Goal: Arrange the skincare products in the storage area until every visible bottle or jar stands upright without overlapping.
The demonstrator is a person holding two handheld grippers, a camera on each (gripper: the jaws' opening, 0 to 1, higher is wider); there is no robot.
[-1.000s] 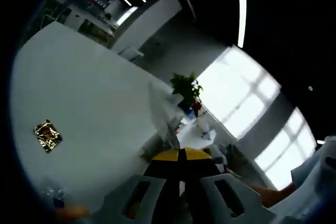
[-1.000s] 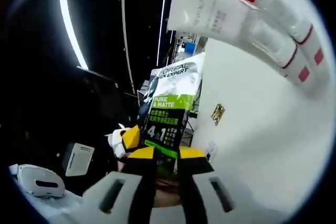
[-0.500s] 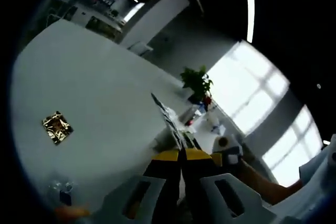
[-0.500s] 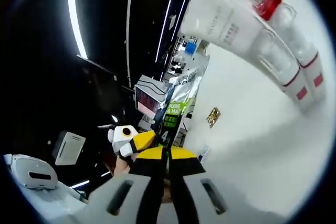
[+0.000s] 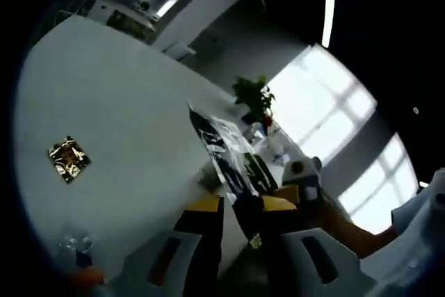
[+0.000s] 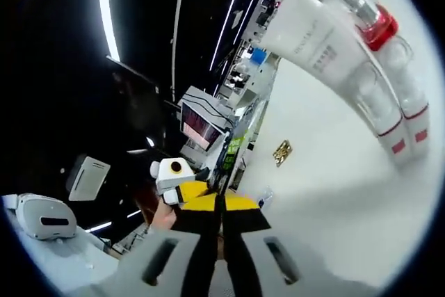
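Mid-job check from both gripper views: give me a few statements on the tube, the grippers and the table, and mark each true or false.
1. The right gripper is shut on the face-wash tube. True.
2. The tube lies flat on the white table. False: it is held up off the table, between the jaws.
3. A gold foil scrap lies on the table. True.
4. The red-capped bottle is between the left gripper's jaws. False: it sits with the white tube at the table's far side in the right gripper view.
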